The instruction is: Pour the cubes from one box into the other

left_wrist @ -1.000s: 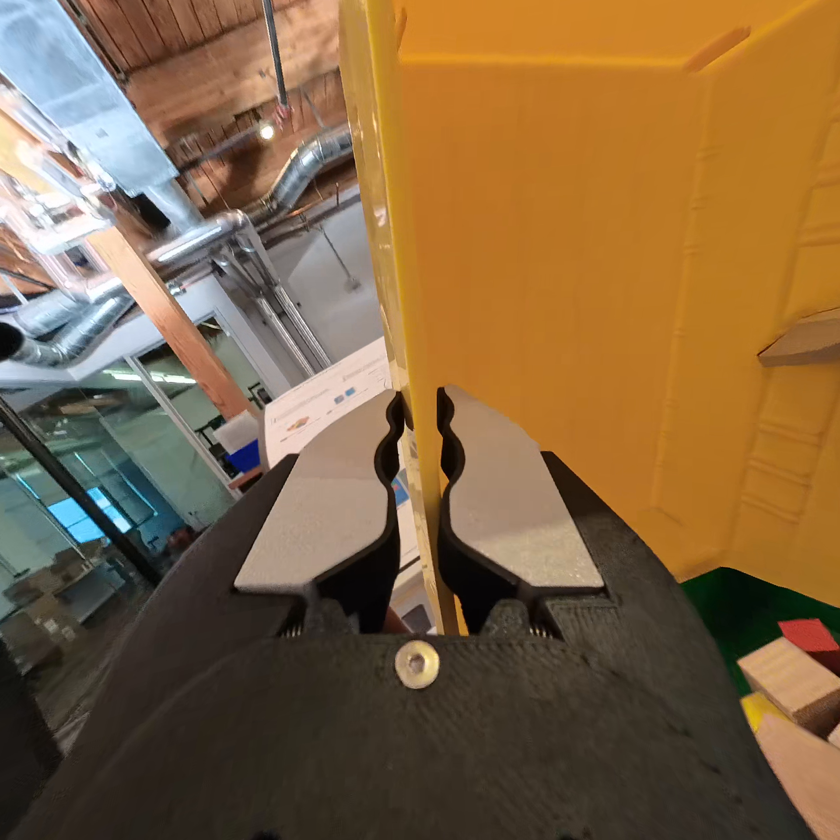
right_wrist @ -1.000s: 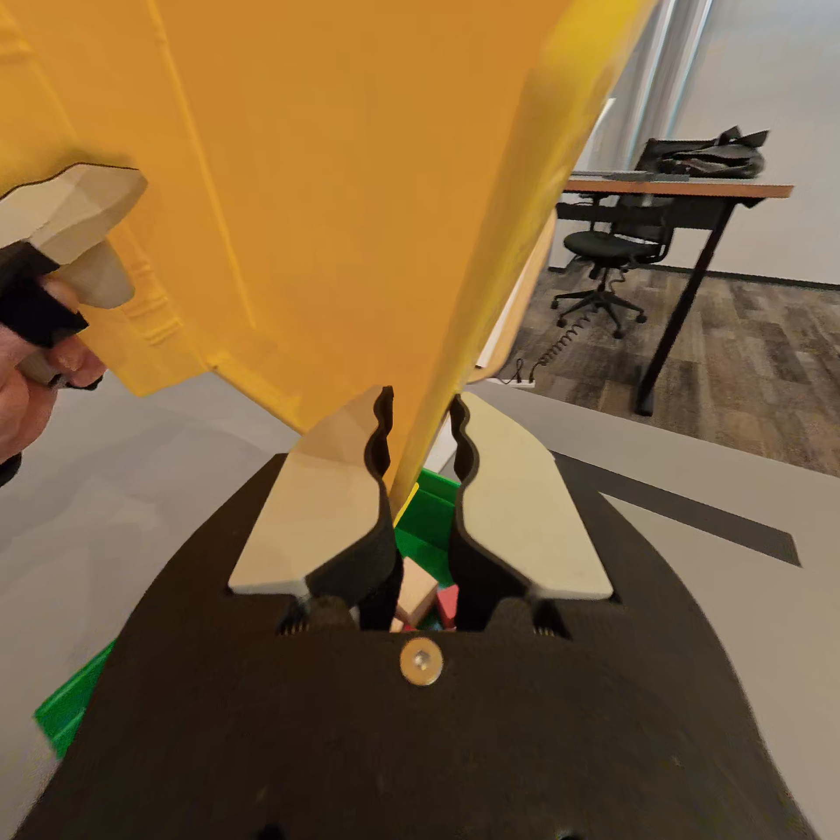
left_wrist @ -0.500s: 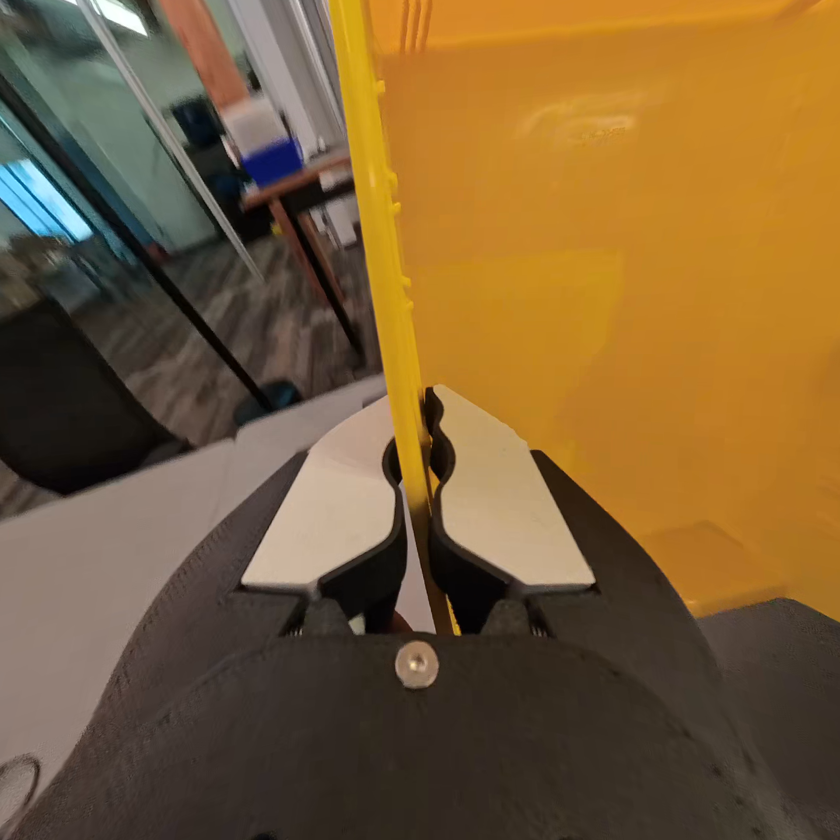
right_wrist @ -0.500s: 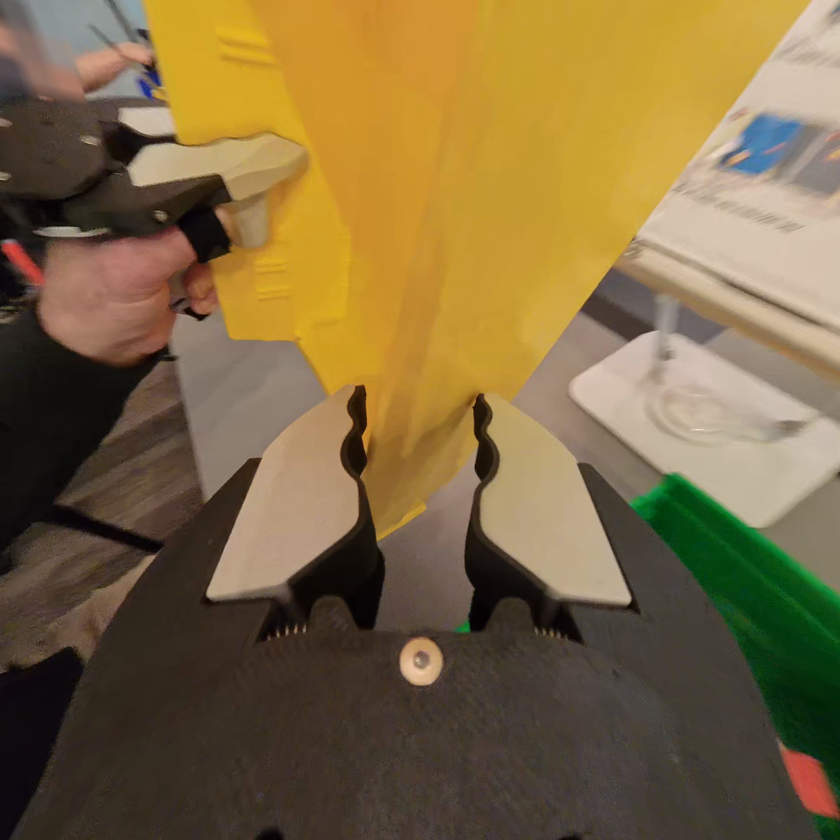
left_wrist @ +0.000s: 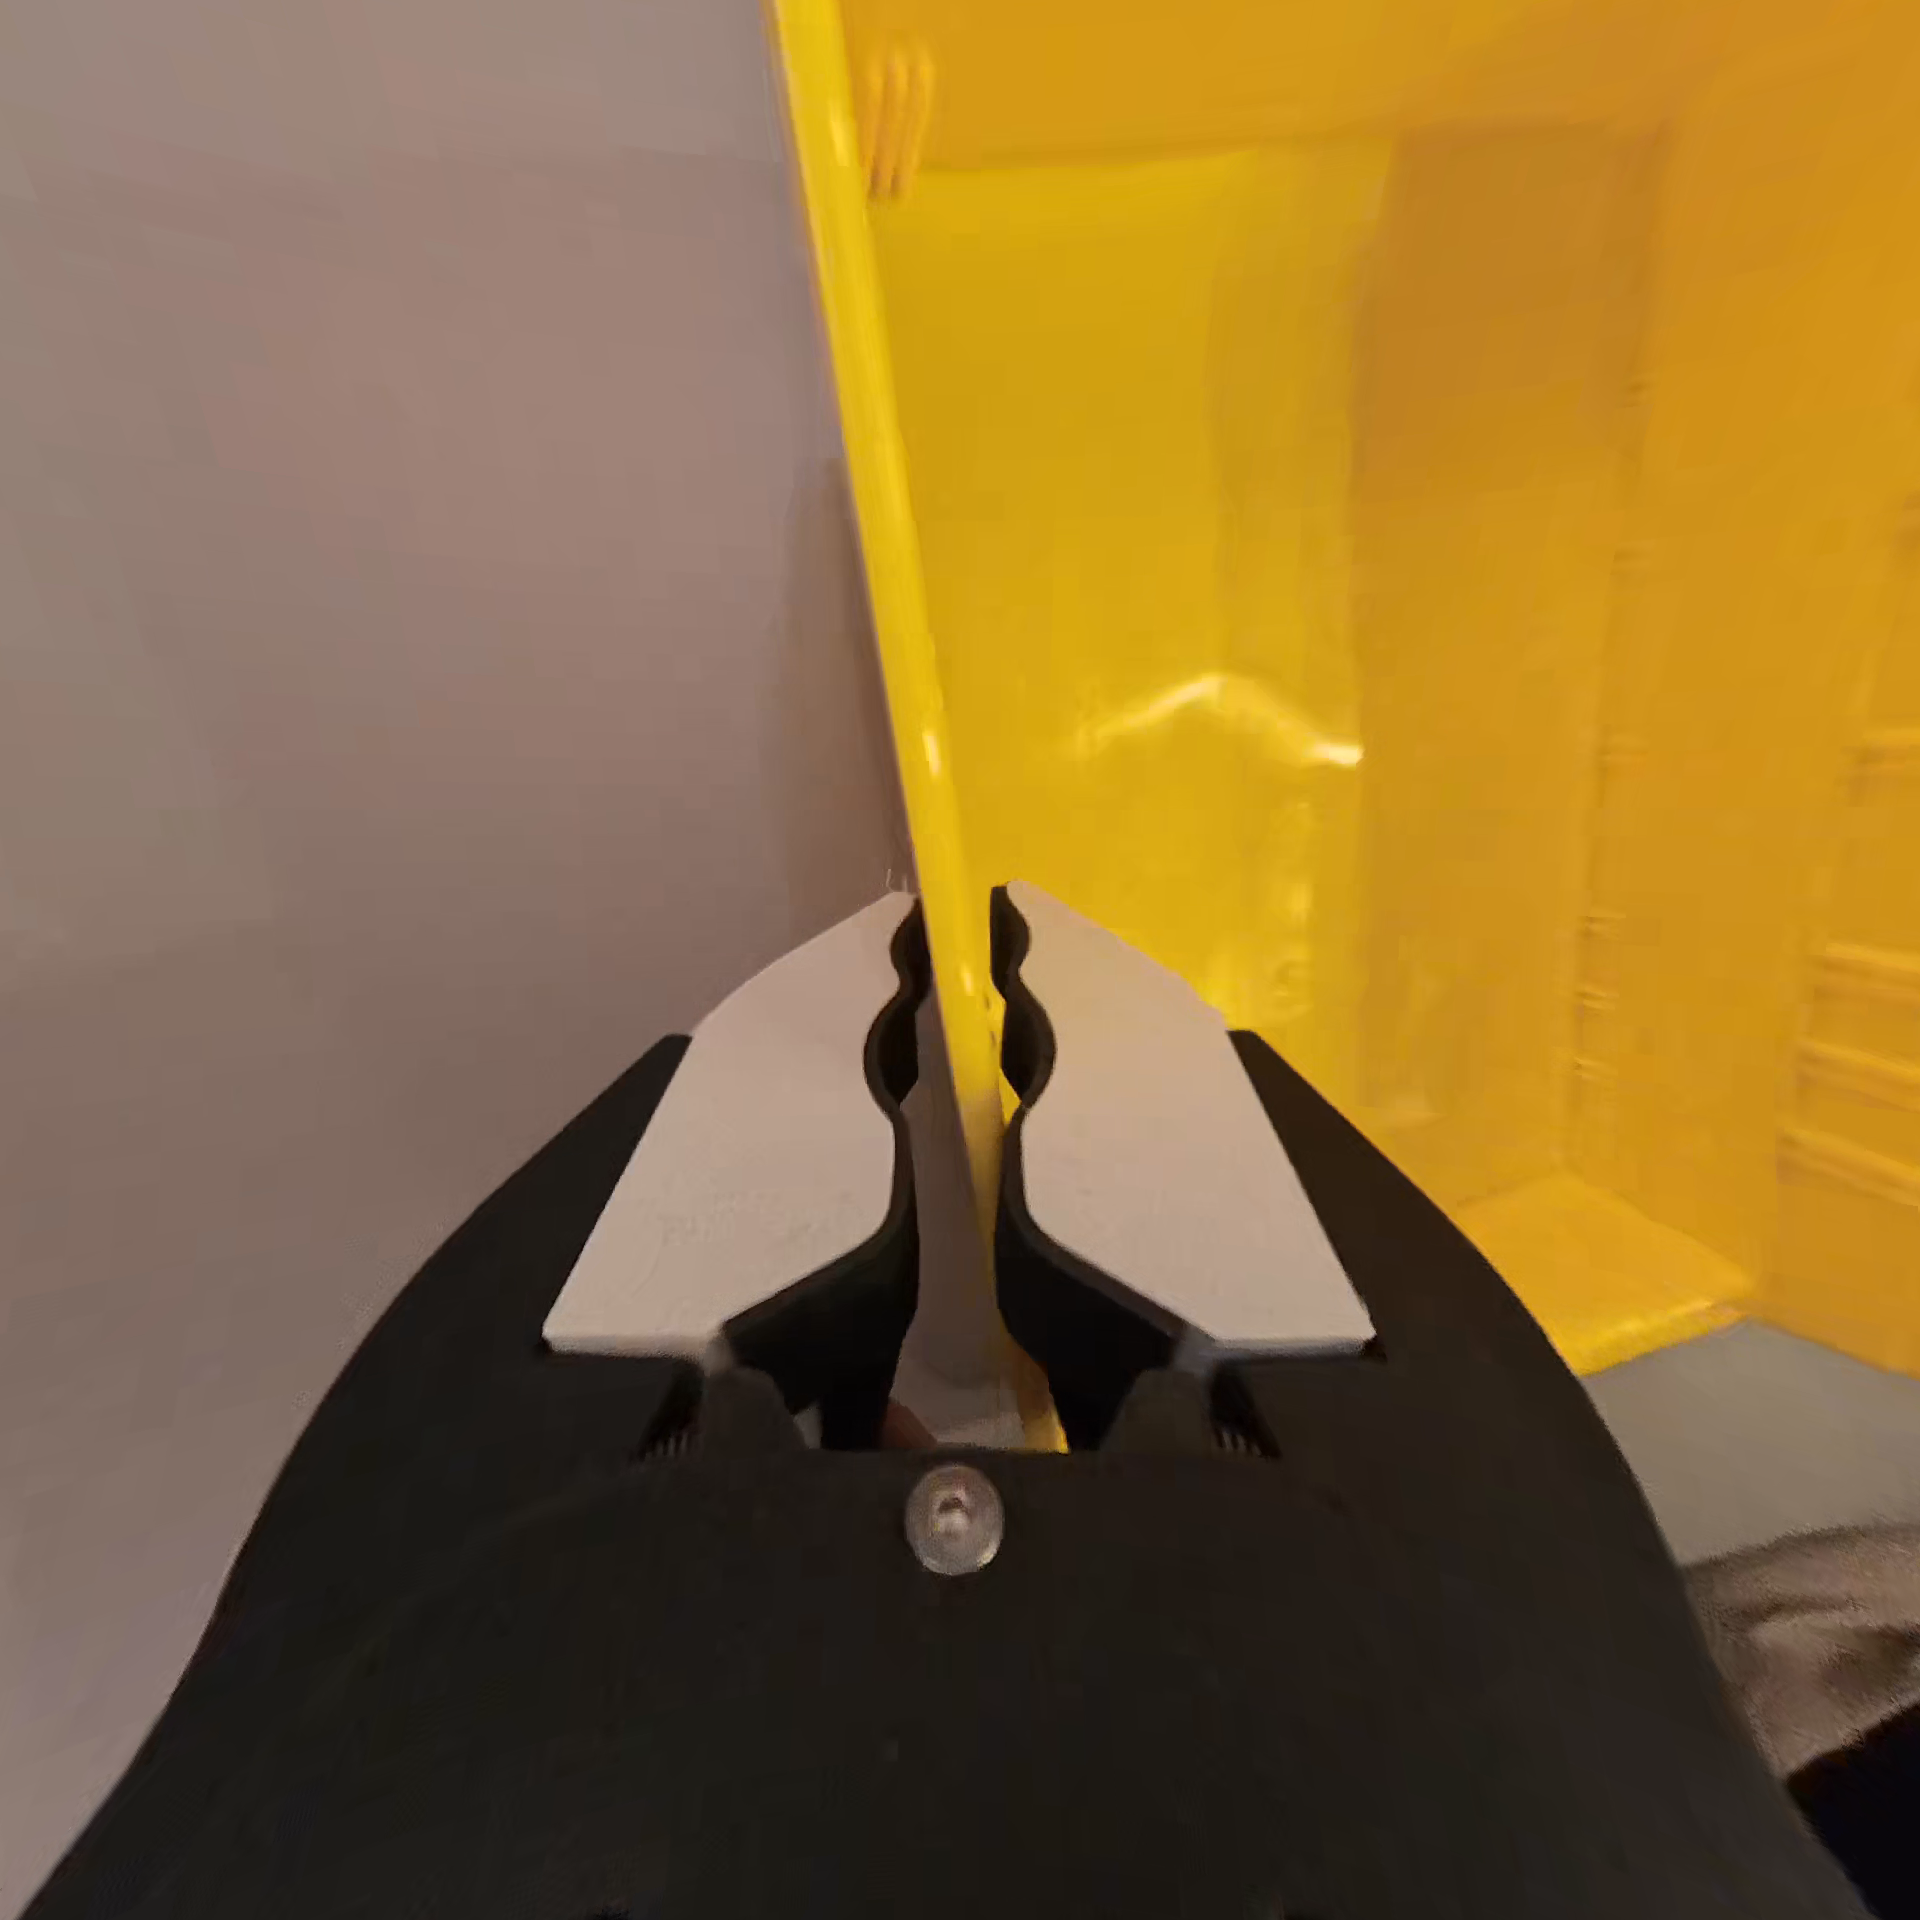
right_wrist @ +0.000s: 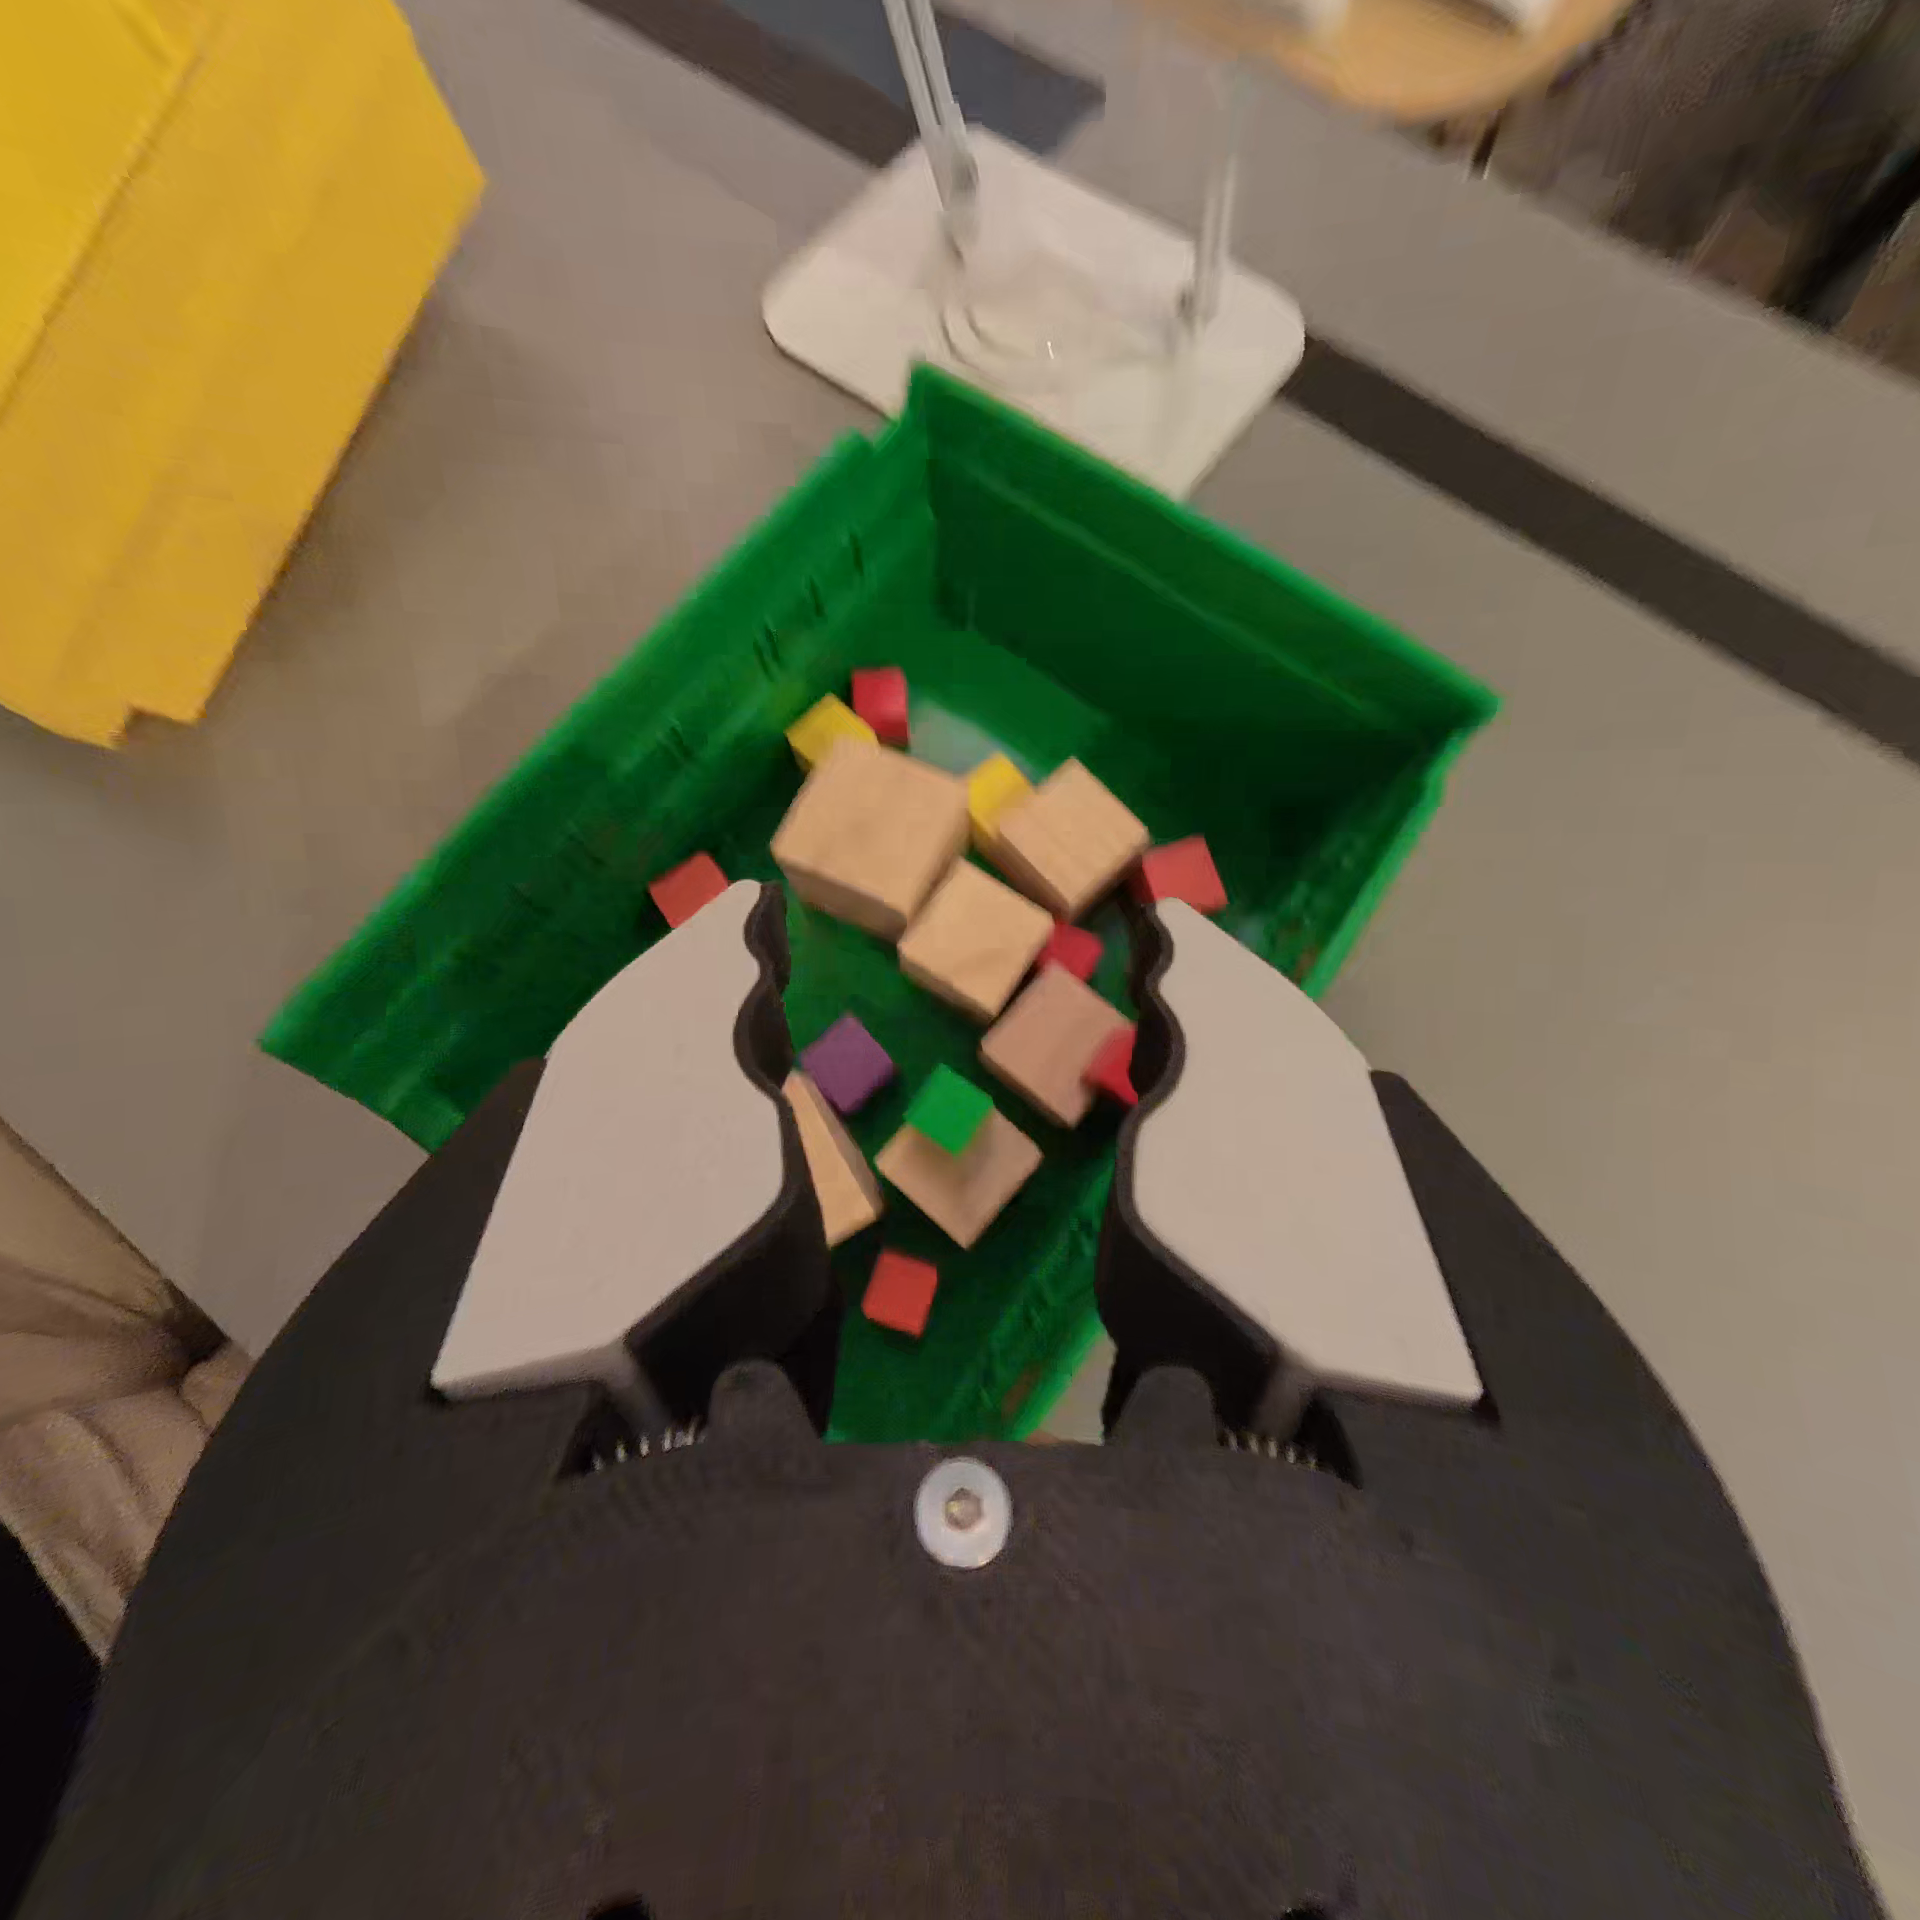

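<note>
My left gripper is shut on the side wall of the yellow box, whose empty inside fills the right of the left wrist view. In the right wrist view the yellow box sits on the grey table at the upper left. My right gripper is open and empty, above the green box. The green box holds several wooden cubes and several small red, yellow, purple and green cubes.
A white stand base with clear upright rods stands just behind the green box. The grey table runs around both boxes, with a dark stripe at the right. Cloth shows at the lower left edge.
My right gripper has let go of the yellow box, opened wide and swung over the green box. The yellow box, held by my left gripper, has come down towards the table, upright again.
</note>
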`<state>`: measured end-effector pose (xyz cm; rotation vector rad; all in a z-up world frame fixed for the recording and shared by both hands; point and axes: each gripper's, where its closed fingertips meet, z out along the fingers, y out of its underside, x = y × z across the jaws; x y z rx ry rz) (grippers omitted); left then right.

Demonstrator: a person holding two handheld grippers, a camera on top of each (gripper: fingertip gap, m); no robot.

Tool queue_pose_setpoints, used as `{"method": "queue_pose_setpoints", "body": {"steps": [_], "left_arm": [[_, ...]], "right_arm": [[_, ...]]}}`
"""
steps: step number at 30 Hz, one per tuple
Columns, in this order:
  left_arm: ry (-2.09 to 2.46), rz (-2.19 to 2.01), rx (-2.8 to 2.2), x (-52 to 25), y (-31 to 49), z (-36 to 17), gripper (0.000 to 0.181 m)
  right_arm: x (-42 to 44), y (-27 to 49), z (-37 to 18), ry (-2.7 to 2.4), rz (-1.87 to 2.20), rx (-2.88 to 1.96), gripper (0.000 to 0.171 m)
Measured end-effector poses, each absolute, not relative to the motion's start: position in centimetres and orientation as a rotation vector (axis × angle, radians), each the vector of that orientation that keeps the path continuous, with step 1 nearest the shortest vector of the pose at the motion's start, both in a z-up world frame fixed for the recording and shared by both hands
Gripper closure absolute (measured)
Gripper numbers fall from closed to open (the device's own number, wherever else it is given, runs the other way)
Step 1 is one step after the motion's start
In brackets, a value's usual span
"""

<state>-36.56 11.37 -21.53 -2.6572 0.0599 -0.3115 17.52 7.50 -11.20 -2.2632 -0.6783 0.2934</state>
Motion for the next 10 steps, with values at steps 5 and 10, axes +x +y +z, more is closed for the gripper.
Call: {"method": "queue_pose_setpoints", "body": {"steps": [5,10], "left_arm": [[0.107,-0.310,-2.735,-37.7,10.6,-22.8,0.170],[0.184,-0.275,-2.731,-38.0,10.1,-23.1,0.174]], "right_arm": [[22.4,6.6,-15.4,-0.647,0.212,-2.427,0.109],[23.3,6.1,-18.5,-0.646,0.207,-2.528,0.109]]}}
